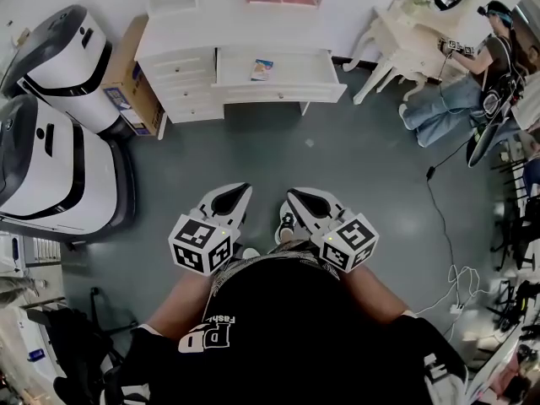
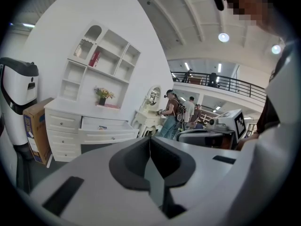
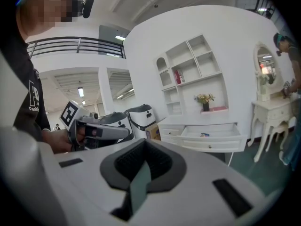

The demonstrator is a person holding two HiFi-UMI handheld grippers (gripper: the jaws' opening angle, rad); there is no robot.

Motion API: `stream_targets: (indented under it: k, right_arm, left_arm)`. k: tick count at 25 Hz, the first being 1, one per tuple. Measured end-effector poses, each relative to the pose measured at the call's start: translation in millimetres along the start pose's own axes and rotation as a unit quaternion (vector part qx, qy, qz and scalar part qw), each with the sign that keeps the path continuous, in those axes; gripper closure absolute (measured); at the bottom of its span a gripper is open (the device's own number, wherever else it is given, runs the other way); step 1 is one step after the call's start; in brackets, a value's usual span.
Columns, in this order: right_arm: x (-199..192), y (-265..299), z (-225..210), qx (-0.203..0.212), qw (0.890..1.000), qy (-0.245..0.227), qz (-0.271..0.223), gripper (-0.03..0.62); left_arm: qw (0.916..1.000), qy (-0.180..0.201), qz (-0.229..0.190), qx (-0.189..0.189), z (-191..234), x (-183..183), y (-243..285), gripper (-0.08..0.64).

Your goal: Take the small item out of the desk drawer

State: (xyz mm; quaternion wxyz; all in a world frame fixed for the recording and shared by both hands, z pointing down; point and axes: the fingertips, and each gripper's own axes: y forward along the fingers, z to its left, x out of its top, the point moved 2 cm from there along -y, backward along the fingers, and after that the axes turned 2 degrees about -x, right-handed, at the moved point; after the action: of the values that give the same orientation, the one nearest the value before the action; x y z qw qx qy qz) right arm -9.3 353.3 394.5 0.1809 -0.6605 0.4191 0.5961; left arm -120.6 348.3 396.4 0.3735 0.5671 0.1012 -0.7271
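The white desk point(image 1: 190, 45) stands across the grey floor, well ahead of me. Its wide drawer point(image 1: 278, 78) is pulled open. A small blue and yellow item point(image 1: 261, 69) lies flat inside; the same item point(image 2: 102, 127) shows in the left gripper view, and again, item point(image 3: 205, 135), in the right gripper view. My left gripper point(image 1: 239, 191) and right gripper point(image 1: 294, 196) are held side by side close to my body, far from the desk. Both point at the drawer. Each has its jaws together with nothing between them.
Two big white and black machines point(image 1: 59, 66) and a cardboard box point(image 1: 131, 83) stand left of the desk. To the right, a person point(image 1: 472, 74) sits by a white dressing table point(image 1: 401, 28). A black cable point(image 1: 439, 218) runs over the floor at the right.
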Motion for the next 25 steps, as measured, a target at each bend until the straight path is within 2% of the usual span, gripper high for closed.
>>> stream_targets:
  k: [10, 16, 25]
  right_arm:
    - [9.7, 5.8, -43.5, -0.010, 1.000, 0.014, -0.008, 0.583]
    - [25.3, 16.9, -84.8, -0.017, 0.999, 0.026, -0.017, 0.583]
    - [47.5, 47.2, -147.6, -0.012, 0.999, 0.029, -0.012, 0.583]
  left_arm:
    - [0.9999, 0.008, -0.001, 0.010, 10.3, 16.5, 30.3, 0.545]
    - [0.9999, 0.009, 0.010, -0.001, 17.7, 32.0, 67.7, 0.545]
    - [0.9999, 0.007, 0.014, 0.007, 46.3, 60.3, 127.0, 0.545]
